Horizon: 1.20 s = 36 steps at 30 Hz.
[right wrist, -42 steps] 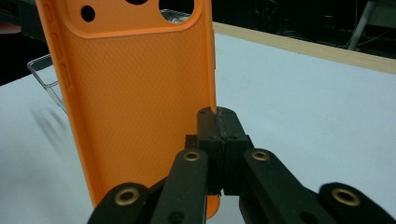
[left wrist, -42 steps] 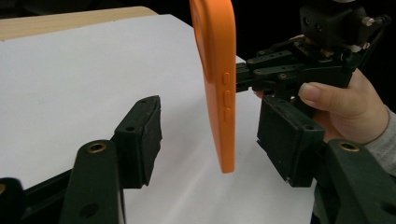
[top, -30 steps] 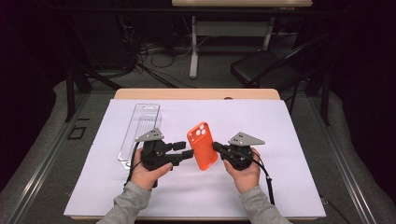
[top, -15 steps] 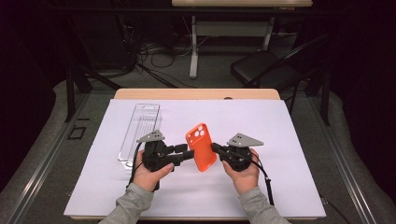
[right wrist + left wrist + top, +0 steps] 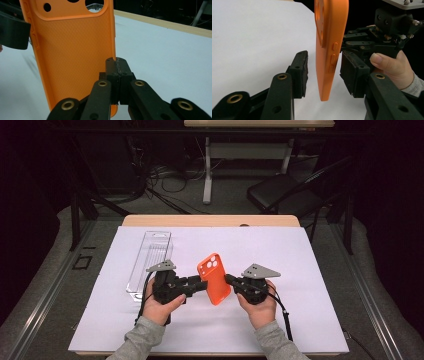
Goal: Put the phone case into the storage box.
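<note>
Orange phone case (image 5: 214,278) upright above the white mat (image 5: 310,265) | right gripper (image 5: 116,65) pinches its edge | left gripper (image 5: 323,72) spread around it (not touching) | advice: centre both pads before squeezing.

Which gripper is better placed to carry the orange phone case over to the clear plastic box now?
Right. The right gripper is shut on the edge of the phone case, holding it off the table. The left gripper is open, its jaws straddling the case with gaps either side, though it is nearer the clear box.
</note>
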### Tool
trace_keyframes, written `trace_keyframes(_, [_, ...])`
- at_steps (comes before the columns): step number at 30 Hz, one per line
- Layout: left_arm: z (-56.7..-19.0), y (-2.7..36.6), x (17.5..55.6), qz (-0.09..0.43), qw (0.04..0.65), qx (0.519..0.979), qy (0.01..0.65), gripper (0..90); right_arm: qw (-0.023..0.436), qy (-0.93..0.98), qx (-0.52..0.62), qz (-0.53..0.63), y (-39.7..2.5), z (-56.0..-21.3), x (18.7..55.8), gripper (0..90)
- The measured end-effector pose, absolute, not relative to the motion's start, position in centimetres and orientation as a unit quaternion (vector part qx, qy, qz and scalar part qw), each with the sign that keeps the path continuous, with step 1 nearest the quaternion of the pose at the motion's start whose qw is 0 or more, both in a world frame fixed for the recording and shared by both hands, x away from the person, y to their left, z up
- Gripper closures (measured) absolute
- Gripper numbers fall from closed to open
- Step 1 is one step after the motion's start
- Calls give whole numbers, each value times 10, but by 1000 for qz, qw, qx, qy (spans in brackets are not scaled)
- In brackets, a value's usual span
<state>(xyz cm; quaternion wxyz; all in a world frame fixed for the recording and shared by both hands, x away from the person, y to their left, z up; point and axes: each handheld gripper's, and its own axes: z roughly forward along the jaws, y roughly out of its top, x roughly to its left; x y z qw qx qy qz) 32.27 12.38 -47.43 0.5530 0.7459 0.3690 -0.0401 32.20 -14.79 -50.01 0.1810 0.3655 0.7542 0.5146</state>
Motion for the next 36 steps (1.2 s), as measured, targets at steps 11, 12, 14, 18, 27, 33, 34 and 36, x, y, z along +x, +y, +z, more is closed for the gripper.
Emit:
trace_keyframes(11, [-475,123,320,-59,549,741,382,665,179,755,366,514,-147,-502,322,900])
trace_keyframes(12, [-475,123,320,-60,549,740,383,669,178,755,367,513,-147,-502,322,900])
trace_keyframes(14, [-475,123,320,-58,549,740,385,677,179,756,365,513,-146,-502,322,900])
trace_keyframes(18, [-475,124,321,-57,548,739,388,703,178,757,364,513,-146,-502,321,900])
trace_keyframes(27, [-475,126,321,-61,549,736,391,726,178,757,365,513,-146,-502,321,899])
trace_keyframes(33, [-475,126,321,-61,549,736,392,740,176,756,365,513,-145,-502,320,900])
trace_keyframes(34, [-475,125,321,-62,549,735,392,748,176,757,365,513,-145,-502,320,900])
trace_keyframes(36, [-475,125,321,-62,549,735,392,754,177,756,364,514,-145,-503,320,899])
